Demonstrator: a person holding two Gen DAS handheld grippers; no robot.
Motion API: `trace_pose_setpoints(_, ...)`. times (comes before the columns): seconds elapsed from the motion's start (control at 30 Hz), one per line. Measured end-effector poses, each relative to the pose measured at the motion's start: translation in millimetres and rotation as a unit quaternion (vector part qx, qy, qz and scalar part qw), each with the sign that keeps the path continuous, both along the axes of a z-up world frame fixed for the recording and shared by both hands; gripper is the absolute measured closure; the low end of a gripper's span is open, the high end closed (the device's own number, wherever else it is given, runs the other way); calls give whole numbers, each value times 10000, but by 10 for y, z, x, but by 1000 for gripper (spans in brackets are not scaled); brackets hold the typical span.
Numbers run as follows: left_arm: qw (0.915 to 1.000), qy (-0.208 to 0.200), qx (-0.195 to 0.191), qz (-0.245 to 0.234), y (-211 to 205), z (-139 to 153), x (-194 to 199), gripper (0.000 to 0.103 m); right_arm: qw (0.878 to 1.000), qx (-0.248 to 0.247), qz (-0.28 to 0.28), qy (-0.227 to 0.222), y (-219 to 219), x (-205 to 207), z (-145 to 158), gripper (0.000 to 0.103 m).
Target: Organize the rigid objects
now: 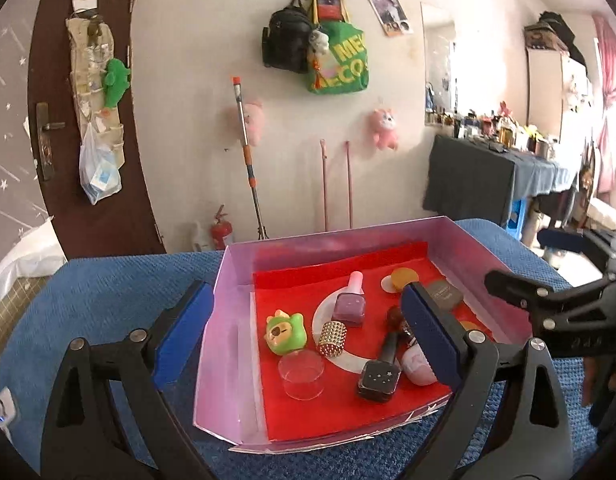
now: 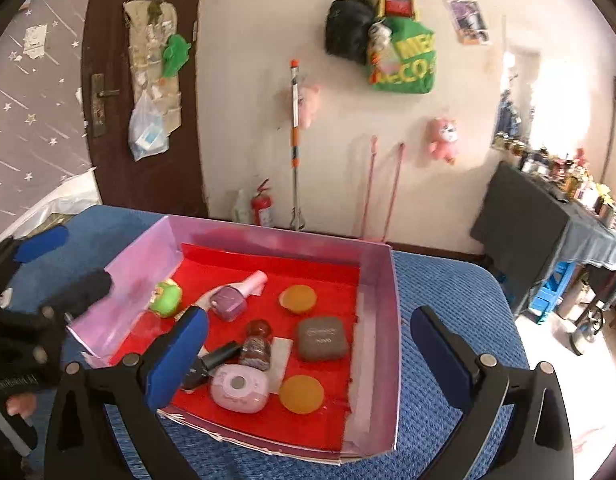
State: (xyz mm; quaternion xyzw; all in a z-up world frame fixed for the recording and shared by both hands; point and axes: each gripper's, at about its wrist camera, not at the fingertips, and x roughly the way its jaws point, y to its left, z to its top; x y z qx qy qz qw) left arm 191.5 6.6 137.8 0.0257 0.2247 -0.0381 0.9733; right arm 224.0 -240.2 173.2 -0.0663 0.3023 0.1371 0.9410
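Note:
A pink box with a red floor [image 1: 235, 280] [image 2: 380, 280] sits on a blue cloth. In it lie a green toy [image 1: 285, 332] [image 2: 165, 298], a purple nail-polish bottle [image 1: 350, 304] [image 2: 233, 298], a studded gold cylinder [image 1: 332, 338], a clear cup [image 1: 301, 376], a black bottle [image 1: 382, 372] [image 2: 211, 360], a pink case [image 2: 237, 388], a grey case [image 2: 322, 338] and two orange discs [image 2: 297, 298] [image 2: 301, 394]. My left gripper [image 1: 308, 334] is open and empty above the box. My right gripper [image 2: 308, 360] is open and empty above the box too.
The blue cloth [image 1: 107, 288] [image 2: 448, 300] covers the surface around the box. The right gripper's black frame [image 1: 568, 312] stands to the right of the box. A wall with hung bags [image 1: 332, 52], a door [image 1: 91, 120] and a cluttered table [image 1: 500, 168] stand behind.

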Motion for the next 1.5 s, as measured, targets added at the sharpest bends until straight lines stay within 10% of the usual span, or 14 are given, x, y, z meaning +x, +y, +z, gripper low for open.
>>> trace_pose_setpoints(1.5, 9958, 815, -361, 185, 100, -661, 205, 7, 9993, -4, -367, 8, 66, 27, -689, 0)
